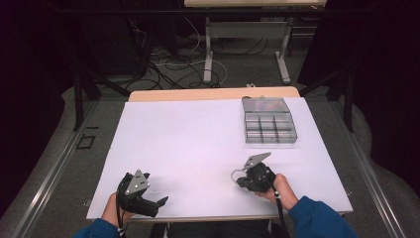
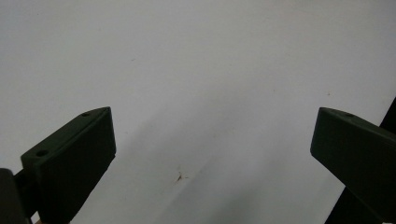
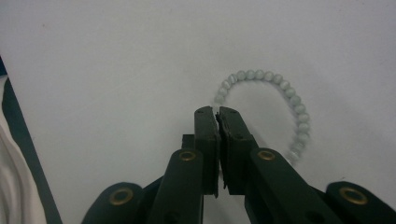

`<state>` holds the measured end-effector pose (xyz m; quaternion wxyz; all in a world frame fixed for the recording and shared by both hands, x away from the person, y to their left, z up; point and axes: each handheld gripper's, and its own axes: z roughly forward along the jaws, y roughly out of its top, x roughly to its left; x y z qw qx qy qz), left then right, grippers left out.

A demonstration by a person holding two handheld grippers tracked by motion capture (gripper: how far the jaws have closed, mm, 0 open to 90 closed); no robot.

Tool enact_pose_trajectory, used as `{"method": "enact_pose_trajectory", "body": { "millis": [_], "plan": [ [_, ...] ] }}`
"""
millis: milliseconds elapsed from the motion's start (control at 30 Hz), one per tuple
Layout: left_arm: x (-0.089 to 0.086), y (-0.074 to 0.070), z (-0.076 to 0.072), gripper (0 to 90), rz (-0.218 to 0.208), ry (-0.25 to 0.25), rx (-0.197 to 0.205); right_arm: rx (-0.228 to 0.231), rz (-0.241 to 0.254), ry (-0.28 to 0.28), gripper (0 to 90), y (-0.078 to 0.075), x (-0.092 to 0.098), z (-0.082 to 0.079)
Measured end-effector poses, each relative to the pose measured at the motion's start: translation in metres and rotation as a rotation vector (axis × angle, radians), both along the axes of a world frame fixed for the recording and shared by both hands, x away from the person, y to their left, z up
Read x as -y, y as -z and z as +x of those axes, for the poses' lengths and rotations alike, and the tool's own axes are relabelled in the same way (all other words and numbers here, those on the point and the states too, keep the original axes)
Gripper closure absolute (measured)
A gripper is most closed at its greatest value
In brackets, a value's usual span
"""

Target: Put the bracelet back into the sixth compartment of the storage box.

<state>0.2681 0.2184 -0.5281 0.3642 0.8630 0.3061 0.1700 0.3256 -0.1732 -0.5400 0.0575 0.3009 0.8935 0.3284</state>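
High view: divided box [image 1: 269, 127] (contents unclear) | right gripper [image 3: 218, 111] pinches bead bracelet [image 3: 280, 91] | left gripper [image 2: 212, 140] spread wide, empty

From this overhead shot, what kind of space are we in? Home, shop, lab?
Most likely a lab or data-recording workspace: a white-covered table inside a dark frame, loose cables on the floor behind, and a handheld right gripper closed on a bead bracelet.

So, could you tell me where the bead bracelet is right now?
The bead bracelet is pinched in the right tool, over the white table cover, near of the compartment box.
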Motion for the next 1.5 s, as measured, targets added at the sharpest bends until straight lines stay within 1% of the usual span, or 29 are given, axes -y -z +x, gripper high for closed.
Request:
{"method": "enact_pose_trajectory", "body": {
  "millis": [33,100,133,167,200,233,267,300,367,400,467,567,600,667,700,733,833,867,933,967,1000,1033,1067,1100,1133,1200,1267,1400,1500],
  "plan": [
    [0.0,0.0,0.0,0.0,0.0,-0.001,0.001,-0.004,0.0,0.007,87.1,-0.002,0.001,-0.001],
    [0.0,0.0,0.0,0.0,0.0,-0.001,0.001,0.018,0.014,-0.001,87.1,-0.005,0.003,0.0],
    [0.0,0.0,0.0,0.0,0.001,0.0,0.0,0.031,0.035,0.015,87.1,-0.005,0.003,0.0],
    [0.0,0.0,0.0,0.0,0.0,-0.001,0.0,0.029,0.033,0.015,87.1,-0.008,0.004,0.0],
    [0.0,0.0,0.0,0.0,-0.001,0.0,0.0,0.039,0.044,0.02,87.1,-0.009,0.005,0.001],
    [0.0,0.0,0.0,0.0,0.0,0.001,-0.001,0.036,0.043,0.016,87.1,-0.011,0.006,0.001],
    [0.0,0.0,0.0,0.0,0.0,-0.001,0.001,0.038,0.052,0.023,87.1,-0.012,0.007,0.001],
    [0.0,0.0,0.0,0.0,0.0,0.0,0.0,0.054,0.059,0.027,87.1,-0.013,0.008,0.001],
    [0.0,0.0,0.0,0.0,0.0,0.001,-0.003,0.06,0.056,0.022,87.0,-0.016,0.011,0.003],
    [0.0,0.0,0.0,0.0,-0.001,-0.001,0.0,0.071,0.072,0.032,87.1,-0.017,0.011,0.003],
    [0.0,0.0,0.0,0.0,0.0,0.002,-0.003,0.068,0.074,0.036,87.1,-0.018,0.012,0.002],
    [0.0,0.0,0.0,0.0,-0.003,-0.002,0.001,0.1,0.092,0.037,87.1,-0.024,0.015,0.004],
    [0.0,0.0,0.0,0.0,-0.003,-0.001,-0.001,0.096,0.097,0.049,87.1,-0.027,0.016,0.003],
    [0.0,0.0,0.0,0.0,-0.003,0.0,0.001,0.1,0.102,0.054,87.0,-0.028,0.017,0.003],
    [0.0,0.0,0.0,0.0,-0.004,-0.001,0.0,0.109,0.119,0.061,87.1,-0.03,0.018,0.003],
    [0.0,0.0,0.001,0.0,0.0,0.001,0.005,0.121,0.121,0.068,87.1,-0.033,0.02,0.003],
    [0.0,0.0,0.001,0.0,0.0,0.001,0.006,0.126,0.123,0.078,87.1,-0.037,0.024,0.004],
    [0.0,0.0,0.001,0.0,-0.001,0.001,0.006,0.141,0.132,0.079,87.1,-0.038,0.026,0.004],
    [0.0,0.0,0.001,0.0,-0.002,0.0,0.006,0.137,0.132,0.087,87.1,-0.039,0.026,0.004],
    [0.0,0.0,0.001,0.0,-0.002,0.001,0.006,0.148,0.136,0.09,87.1,-0.041,0.028,0.004],
    [0.0,0.0,0.001,0.0,-0.002,0.001,0.006,0.143,0.13,0.087,87.1,-0.043,0.03,0.004],
    [0.0,-0.001,0.001,0.0,-0.001,0.002,0.005,0.143,0.13,0.087,87.1,-0.043,0.03,0.004],
    [0.0,-0.001,0.001,0.0,0.0,0.002,0.006,0.155,0.14,0.091,87.1,-0.043,0.03,0.004],
    [0.0,-0.001,0.001,0.0,0.0,0.002,0.006,0.156,0.138,0.094,87.1,-0.044,0.032,0.005],
    [0.0,-0.001,0.001,0.0,-0.001,0.001,0.006,0.163,0.146,0.102,87.0,-0.044,0.032,0.005],
    [-0.001,-0.001,0.001,0.0,-0.002,0.0,0.007,0.154,0.143,0.101,87.0,-0.045,0.034,0.004],
    [-0.001,0.0,0.001,0.0,-0.006,0.0,0.006,0.174,0.15,0.111,87.1,-0.047,0.036,0.005],
    [-0.001,0.0,0.001,0.0,-0.005,0.005,0.003,0.183,0.156,0.123,87.0,-0.049,0.039,0.005],
    [-0.001,-0.001,0.001,0.0,-0.001,0.002,0.012,0.19,0.163,0.125,87.1,-0.05,0.043,0.006]
  ]
}}
